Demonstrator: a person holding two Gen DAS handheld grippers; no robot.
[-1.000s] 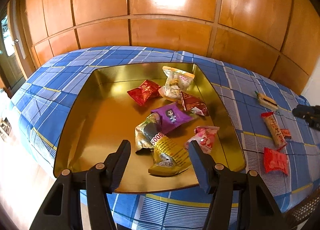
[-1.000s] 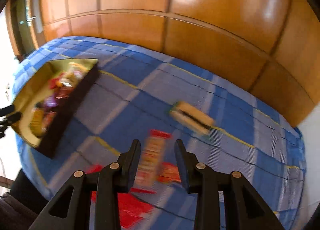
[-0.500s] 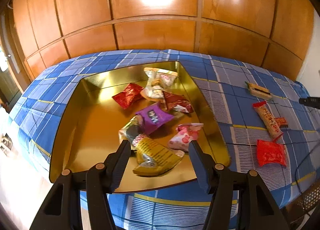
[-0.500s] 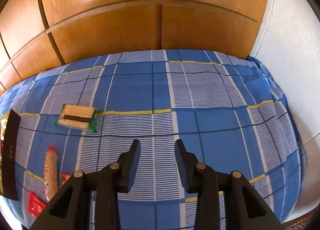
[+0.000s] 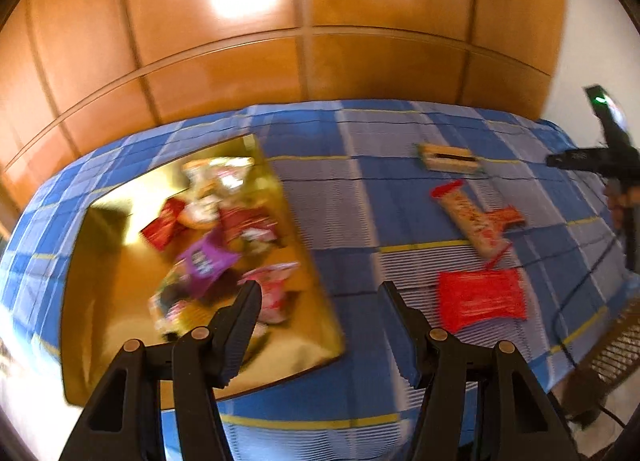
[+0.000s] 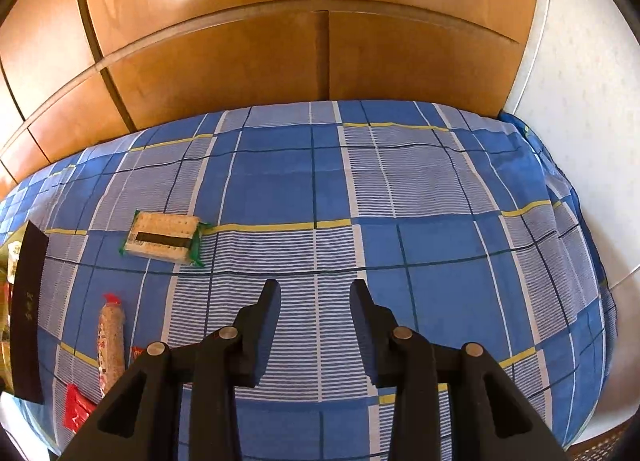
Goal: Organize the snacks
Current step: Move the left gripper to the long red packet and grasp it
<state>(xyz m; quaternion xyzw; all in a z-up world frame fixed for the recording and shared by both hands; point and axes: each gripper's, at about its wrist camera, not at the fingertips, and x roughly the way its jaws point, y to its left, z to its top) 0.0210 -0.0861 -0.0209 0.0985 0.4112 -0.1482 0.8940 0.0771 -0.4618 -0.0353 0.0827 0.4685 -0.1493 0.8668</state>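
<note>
Left wrist view: left claw point(image 5: 318, 307) spread, empty, held over gold tray point(image 5: 100, 261) rim; snacks heaped inside. Right claw point(image 6: 315, 303) parted, empty, above checked surface point(image 6: 420, 189); cracker pack point(image 6: 162, 237) well apart.

We have two wrist fisheyes, each looking forward and steeply down along its own black fingers, which fill the 6 o'clock edge. Our left view, blurred, sits close above the near corner of the gold tray point(image 5: 312, 261), which spreads toward 9 o'clock, with the blue checked cloth point(image 5: 360, 201) running toward 3 o'clock and wood panelling point(image 5: 320, 21) at 12. Our right view is sharp and hangs above bare cloth point(image 6: 400, 189), facing the same panelling point(image 6: 240, 41). Both views share the cracker pack point(image 5: 448, 157) point(image 6: 164, 237), the long snack bar point(image 5: 472, 221) point(image 6: 111, 337) and the red packet point(image 5: 480, 297) point(image 6: 78, 413); in the right view these lie toward 8 o'clock.
</note>
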